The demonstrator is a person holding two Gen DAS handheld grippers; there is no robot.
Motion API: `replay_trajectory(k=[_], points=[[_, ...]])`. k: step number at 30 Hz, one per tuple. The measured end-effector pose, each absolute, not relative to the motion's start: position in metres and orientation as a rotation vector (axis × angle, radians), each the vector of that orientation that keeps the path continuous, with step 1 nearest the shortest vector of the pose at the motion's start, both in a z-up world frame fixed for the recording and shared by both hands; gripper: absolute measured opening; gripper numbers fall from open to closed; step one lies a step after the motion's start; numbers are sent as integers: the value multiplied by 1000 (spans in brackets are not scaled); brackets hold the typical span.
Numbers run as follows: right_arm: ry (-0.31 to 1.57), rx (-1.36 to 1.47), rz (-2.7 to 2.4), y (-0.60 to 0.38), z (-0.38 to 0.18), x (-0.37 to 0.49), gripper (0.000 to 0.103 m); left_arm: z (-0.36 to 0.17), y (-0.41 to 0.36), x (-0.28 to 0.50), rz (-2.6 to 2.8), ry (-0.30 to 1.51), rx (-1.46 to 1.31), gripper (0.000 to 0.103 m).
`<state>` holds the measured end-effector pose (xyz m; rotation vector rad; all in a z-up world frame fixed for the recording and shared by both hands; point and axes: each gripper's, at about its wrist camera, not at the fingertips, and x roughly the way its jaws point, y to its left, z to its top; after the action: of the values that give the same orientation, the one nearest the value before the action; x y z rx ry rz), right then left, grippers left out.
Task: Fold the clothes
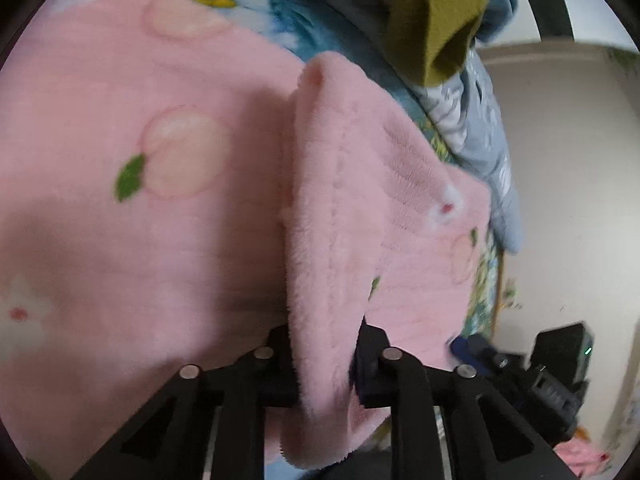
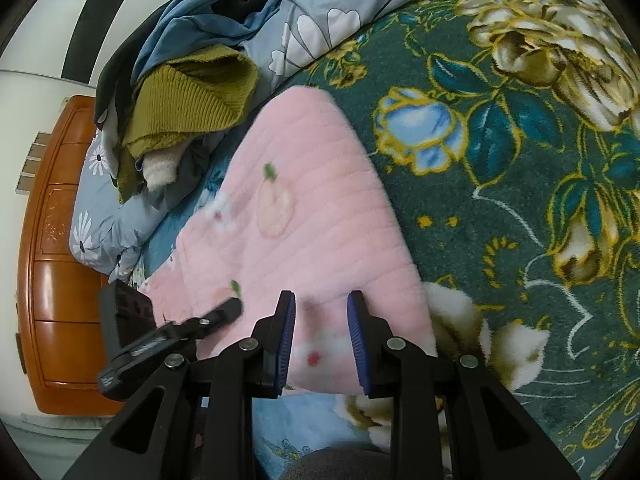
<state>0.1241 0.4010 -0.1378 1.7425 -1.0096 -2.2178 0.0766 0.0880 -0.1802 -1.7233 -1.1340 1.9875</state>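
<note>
A pink fleece garment (image 1: 160,168) with peach and flower prints lies on the flowered bed blanket (image 2: 520,184). My left gripper (image 1: 324,344) is shut on a raised fold of the pink fleece (image 1: 332,240), which hangs between its jaws. My right gripper (image 2: 320,320) is open, its blue pads (image 2: 286,344) standing on either side of the near edge of the pink garment (image 2: 304,208) without pinching it. The left gripper shows in the right wrist view (image 2: 160,336) at the left, and the right gripper shows in the left wrist view (image 1: 520,364) at the lower right.
A pile of clothes lies at the head of the bed: an olive knit sweater (image 2: 188,100), a blue garment (image 2: 208,20) and a grey flowered duvet (image 2: 320,20). A brown wooden headboard (image 2: 56,240) stands at the left. A pale wall (image 1: 560,160) is at the right.
</note>
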Motion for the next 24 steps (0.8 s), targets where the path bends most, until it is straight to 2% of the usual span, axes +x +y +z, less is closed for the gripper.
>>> replay_trajectory(k=[1,6,12,14,17,19,23,24], points=[[-1006,1743,-2222,401,-136,124,28,-177,88,78,1995,-1145,-1704,15],[-992,1725,-2251,403,-124,124,28,-116,102,70,2125,-879,-1575,14],[-974,1631,-2270,397,-100,121,28,-45,76,71,2249,-647,-1410,14],[-955,1615,-2263,390,-96,119,28,-57,59,69,2282,-622,-1473,14],[-923,1649,-2233,375,-104,113,27,-111,24,72,2291,-650,-1731,14],[-892,1668,-2211,364,-109,109,28,-140,-2,80,2285,-731,-1839,15],[-810,1685,-2178,343,-114,97,27,-161,-23,88,2240,-902,-1865,20],[-780,1698,-2177,337,-116,94,27,-161,-21,88,2257,-866,-1868,21]])
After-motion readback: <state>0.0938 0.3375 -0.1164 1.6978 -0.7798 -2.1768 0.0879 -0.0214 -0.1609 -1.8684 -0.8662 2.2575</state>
